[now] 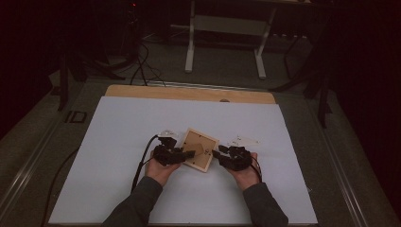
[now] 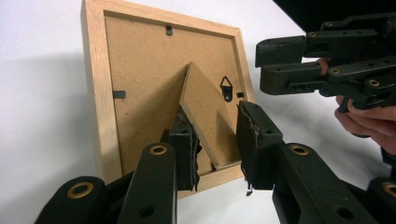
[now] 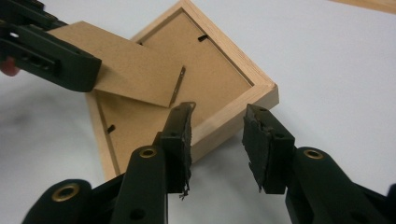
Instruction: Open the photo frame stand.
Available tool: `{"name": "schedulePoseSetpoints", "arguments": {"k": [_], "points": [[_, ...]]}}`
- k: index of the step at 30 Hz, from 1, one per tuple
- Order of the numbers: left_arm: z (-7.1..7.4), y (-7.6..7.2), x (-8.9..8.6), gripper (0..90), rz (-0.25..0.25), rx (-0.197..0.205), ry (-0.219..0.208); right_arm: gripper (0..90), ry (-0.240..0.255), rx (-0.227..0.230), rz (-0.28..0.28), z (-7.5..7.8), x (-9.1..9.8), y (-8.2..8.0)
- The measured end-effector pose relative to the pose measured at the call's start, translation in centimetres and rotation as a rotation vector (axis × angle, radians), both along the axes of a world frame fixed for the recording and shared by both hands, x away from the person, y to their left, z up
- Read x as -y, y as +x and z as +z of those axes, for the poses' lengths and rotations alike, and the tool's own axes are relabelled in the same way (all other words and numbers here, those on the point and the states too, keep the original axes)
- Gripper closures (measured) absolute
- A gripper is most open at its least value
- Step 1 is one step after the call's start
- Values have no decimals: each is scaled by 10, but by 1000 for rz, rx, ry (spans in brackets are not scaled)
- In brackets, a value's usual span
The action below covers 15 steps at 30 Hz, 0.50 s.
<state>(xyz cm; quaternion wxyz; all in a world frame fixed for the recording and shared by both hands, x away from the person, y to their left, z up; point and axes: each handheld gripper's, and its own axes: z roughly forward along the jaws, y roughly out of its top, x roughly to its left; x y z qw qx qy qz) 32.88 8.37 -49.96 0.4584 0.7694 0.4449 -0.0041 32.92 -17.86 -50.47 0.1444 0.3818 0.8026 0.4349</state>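
Dim lab: white-topped table (image 1: pixel 118 156), floor cables (image 1: pixel 142 66)

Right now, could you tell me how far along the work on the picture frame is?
Done: the frame lies face down on the table, its stand swung up off the backing. In hand: the left hand-held gripper brackets the stand, grip unclear; the right hand-held gripper waits open at a corner. Left: probably the clips, still holding the backing.

White sheet (image 1: pixel 142 142) covers the table; bare wood strip (image 1: pixel 189 93) at 12 o'clock edge. White papers (image 1: pixel 243 140) at 3 o'clock from centre. Beyond, white desk legs (image 1: pixel 190 42) at 12, cables (image 1: pixel 139 66) at 11, on grey floor (image 1: pixel 28 137).
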Motion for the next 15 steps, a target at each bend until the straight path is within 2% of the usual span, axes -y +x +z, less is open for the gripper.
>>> {"name": "schedulePoseSetpoints", "arguments": {"k": [4, 15], "points": [[-2, 2, -2, 698, 2, -19, -5, 608, 2, -4, -4, -2, 2, 0], [1, -2, -2, 716, -29, 11, 4, 530, 13, -9, -25, 0, 4, 5]]}}
